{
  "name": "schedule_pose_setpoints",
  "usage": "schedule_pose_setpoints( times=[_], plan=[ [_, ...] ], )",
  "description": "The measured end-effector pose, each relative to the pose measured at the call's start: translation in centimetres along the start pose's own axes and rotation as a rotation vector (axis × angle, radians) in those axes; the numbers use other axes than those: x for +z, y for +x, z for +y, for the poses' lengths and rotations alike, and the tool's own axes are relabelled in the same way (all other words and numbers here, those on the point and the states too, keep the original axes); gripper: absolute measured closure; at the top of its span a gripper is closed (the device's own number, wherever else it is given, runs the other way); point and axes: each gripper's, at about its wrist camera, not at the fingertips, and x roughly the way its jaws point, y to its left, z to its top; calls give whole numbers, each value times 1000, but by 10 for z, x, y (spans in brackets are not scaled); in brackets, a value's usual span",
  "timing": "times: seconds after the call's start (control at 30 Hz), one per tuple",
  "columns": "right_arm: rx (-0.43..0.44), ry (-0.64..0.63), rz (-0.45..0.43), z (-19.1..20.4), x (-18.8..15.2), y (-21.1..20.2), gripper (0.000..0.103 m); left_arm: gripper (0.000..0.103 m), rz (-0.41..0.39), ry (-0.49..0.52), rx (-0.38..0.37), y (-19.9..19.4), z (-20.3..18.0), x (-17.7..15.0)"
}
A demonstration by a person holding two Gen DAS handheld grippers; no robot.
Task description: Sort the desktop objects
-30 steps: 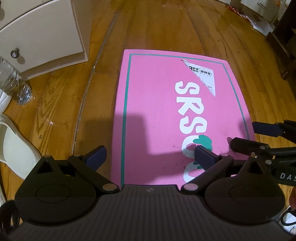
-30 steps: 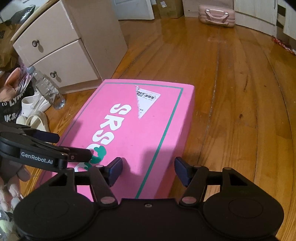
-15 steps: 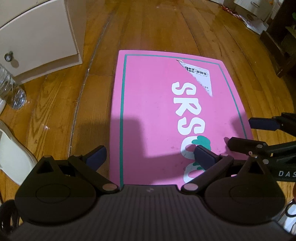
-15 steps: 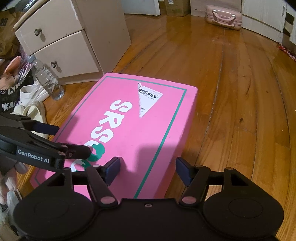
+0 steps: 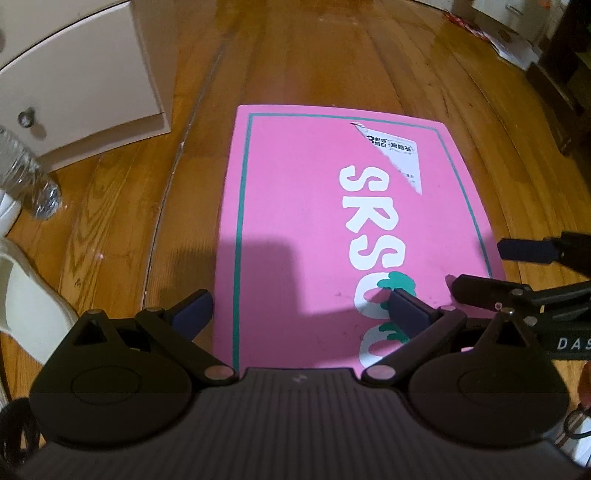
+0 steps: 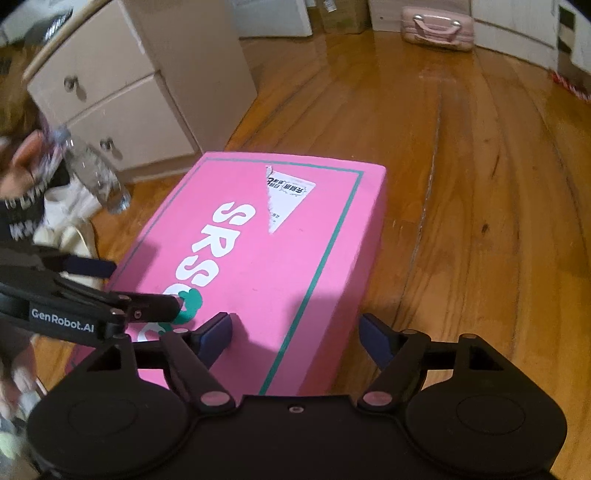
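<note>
— What's in front of them, biggest thing first?

— The wooden floor (image 6: 480,184), then a cream drawer cabinet (image 6: 140,122) off at ten o'clock in the right wrist view. The big pink box (image 5: 314,221) lies flat on the floor dead ahead at twelve, white letters and a torn white label (image 5: 399,155) on its lid. Smaller still: a clear plastic bottle (image 5: 26,177) standing at nine o'clock from the left claw, and a pink case (image 6: 437,27) far off against the wall at one o'clock.

— And the claws?

— The left claw (image 5: 301,308) hangs over the near end of the lid, jaws spread wide, nothing between them. The right claw (image 6: 295,330) is released too, its jaws straddling the lid's near right edge without gripping. Each pokes into the other's view from the side.

— How far along is the sorting?

— Hardly begun, I'd say. No bench is visible, nothing sits on the lid to sort, and neither claw holds anything. Whether the box is the thing to move or the place to put things, I can't tell.

— Anything you can't make out?

— Plenty. The box's near end is hidden behind both claw bodies. At nine o'clock in the right wrist view there's a blurred heap, pale shoes maybe and dark cloth with lettering; too smeared to name. The label's print is unreadable.
</note>
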Motion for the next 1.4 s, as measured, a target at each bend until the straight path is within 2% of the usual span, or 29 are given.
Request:
schedule_pose_setpoints(
  times=[0.17, 0.3, 0.5, 0.63, 0.7, 0.77, 0.83, 0.93, 1.23, 1.4],
  plan=[
    [35, 19, -9, -8, -1, 2, 19, 0, -29, 33, 39, -9, -14, -12],
    [86, 27, 18, -7, -7, -3, 19, 0, -52, 17, 8, -25, -18, -23],
    [153, 45, 9, -10, -46, -37, 19, 0, -110, 41, -4, -65, -35, -48],
    [119, -16, 36, -13, -65, -60, 19, 0, -112, 24, 20, -84, -49, -66],
    [98, -52, 27, -13, -71, -73, 19, 0, -125, 29, 45, -92, -57, -74],
    [131, -83, 18, -13, -73, -81, 19, 0, -151, 37, 87, -101, -67, -82],
    [165, -77, 19, -17, -74, -82, 19, 0, -225, 48, 168, -114, -80, -95],
    [149, -92, 21, -17, -78, -85, 19, 0, -275, 19, 192, -126, -90, -111],
    [99, -236, 21, -4, -87, -123, 19, 0, -232, -37, 103, -139, -106, -139],
    [75, -294, -6, 2, -90, -147, 19, 0, -253, -39, 68, -153, -116, -145]
  ],
)
